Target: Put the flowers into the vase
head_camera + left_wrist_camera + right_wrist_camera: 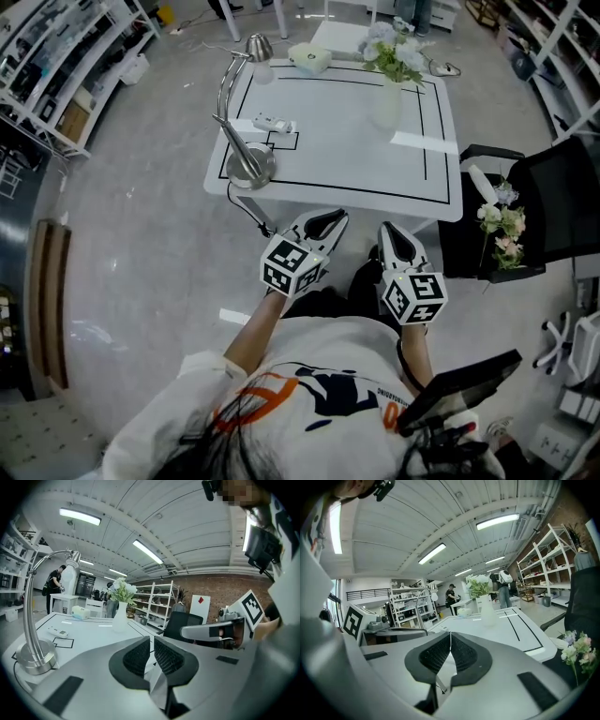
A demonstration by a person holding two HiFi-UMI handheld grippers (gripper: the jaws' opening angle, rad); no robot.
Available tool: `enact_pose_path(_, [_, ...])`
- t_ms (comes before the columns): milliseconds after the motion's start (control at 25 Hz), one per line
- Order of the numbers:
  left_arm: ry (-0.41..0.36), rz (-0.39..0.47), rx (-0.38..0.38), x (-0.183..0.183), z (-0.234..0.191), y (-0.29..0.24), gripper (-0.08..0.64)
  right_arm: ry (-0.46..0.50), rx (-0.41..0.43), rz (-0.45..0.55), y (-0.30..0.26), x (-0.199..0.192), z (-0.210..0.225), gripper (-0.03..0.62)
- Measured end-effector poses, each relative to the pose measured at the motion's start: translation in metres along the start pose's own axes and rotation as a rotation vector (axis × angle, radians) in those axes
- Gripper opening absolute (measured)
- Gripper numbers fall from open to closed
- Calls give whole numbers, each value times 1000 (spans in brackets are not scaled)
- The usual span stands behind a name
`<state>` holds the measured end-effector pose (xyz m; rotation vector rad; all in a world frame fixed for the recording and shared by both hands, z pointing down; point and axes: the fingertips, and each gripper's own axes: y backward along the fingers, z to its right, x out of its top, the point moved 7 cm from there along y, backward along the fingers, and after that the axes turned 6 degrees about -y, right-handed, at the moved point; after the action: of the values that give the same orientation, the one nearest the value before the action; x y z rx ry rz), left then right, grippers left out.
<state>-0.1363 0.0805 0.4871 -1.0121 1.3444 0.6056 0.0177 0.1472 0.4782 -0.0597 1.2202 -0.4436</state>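
Lab space: stocked shelving racks [56, 80] (both sides), line-marked white table [347, 159], concrete floor [141, 234].

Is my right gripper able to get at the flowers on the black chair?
Probably yes: the flowers lie uncovered on the chair beside the right gripper, nothing between them, though its jaws are shut.

- The head view looks steeply down from above the person; the white table [347, 159] lies at twelve o'clock.
- The left gripper view sits low near the table's edge, facing across it, vase [120, 620] at eleven o'clock.
- The right gripper view faces likewise, vase at one o'clock.
- All three share table, vase and desk lamp [246, 167].
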Motion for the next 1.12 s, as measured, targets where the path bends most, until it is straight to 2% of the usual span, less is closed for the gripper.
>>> enact_pose_path(120, [-3, 5, -5, 1, 4, 0, 11, 4, -14, 5, 7, -2, -1, 14])
enact_pose_path(1120, [15, -4, -25, -4, 13, -11, 9, 18, -18, -2, 12, -3, 1, 14])
